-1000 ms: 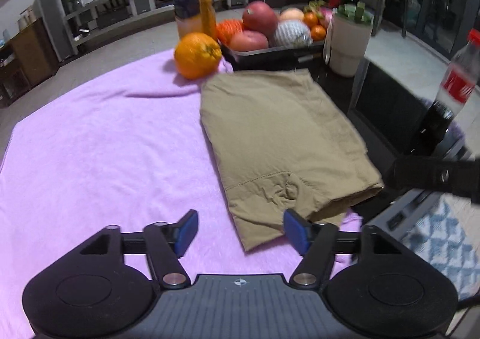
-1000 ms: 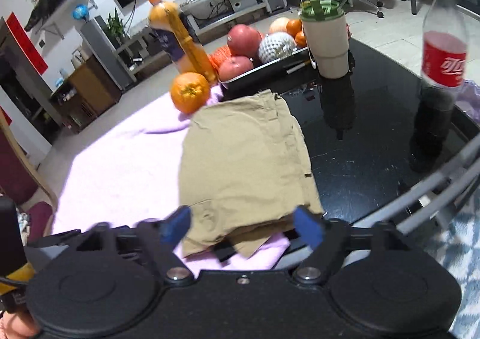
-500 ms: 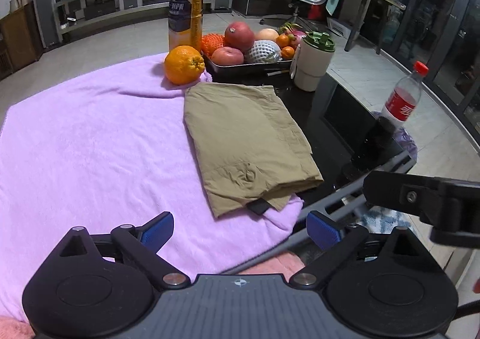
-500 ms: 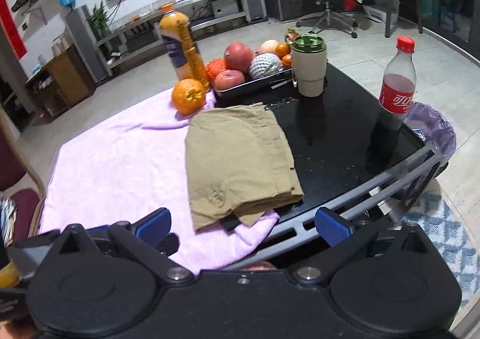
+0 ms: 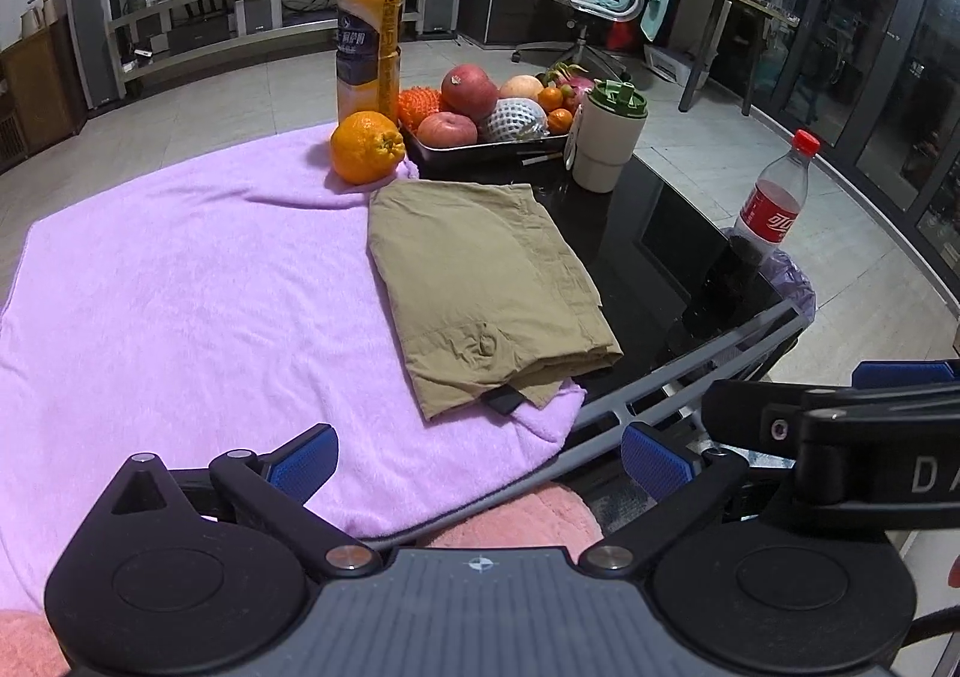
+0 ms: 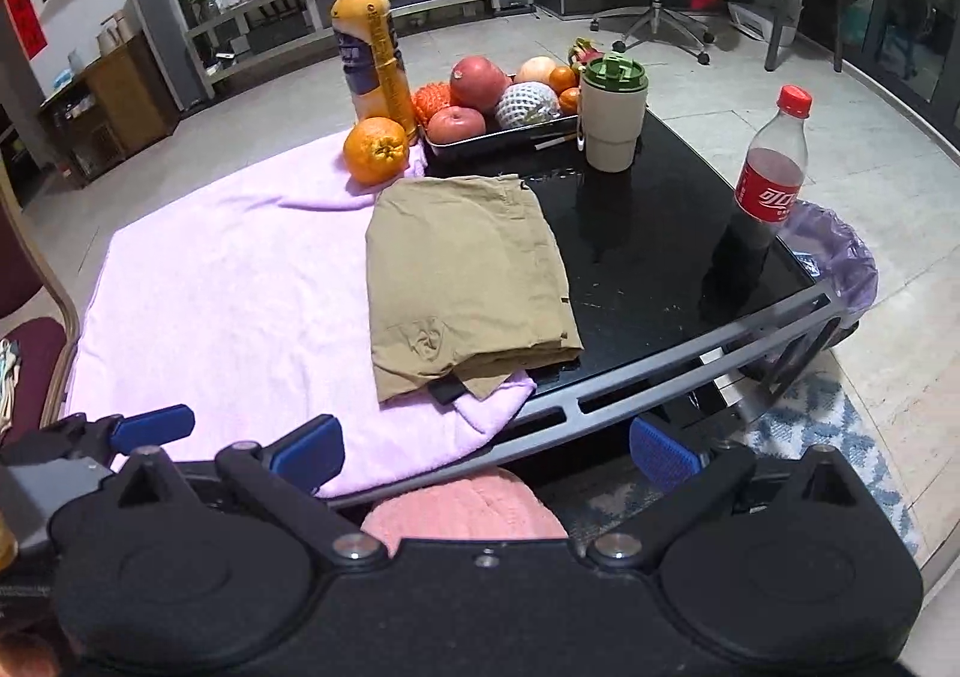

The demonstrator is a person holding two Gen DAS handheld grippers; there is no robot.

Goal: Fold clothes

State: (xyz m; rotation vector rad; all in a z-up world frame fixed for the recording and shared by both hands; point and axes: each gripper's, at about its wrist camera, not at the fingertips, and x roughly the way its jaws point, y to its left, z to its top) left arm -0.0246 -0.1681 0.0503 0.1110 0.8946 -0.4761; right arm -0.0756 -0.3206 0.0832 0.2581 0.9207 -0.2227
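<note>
Two grippers, left gripper and right gripper, hover with jaws spread and empty, clear of the folded khaki cotton garment resting on the purple terry towel that cushions the table.

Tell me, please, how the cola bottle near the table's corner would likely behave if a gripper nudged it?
The cola bottle is tall and narrow and looks only partly full, so it would probably tip rather than slide. It stands on the glossy black table near the corner, so it might go over the edge. Lying down, it would likely roll.
</note>
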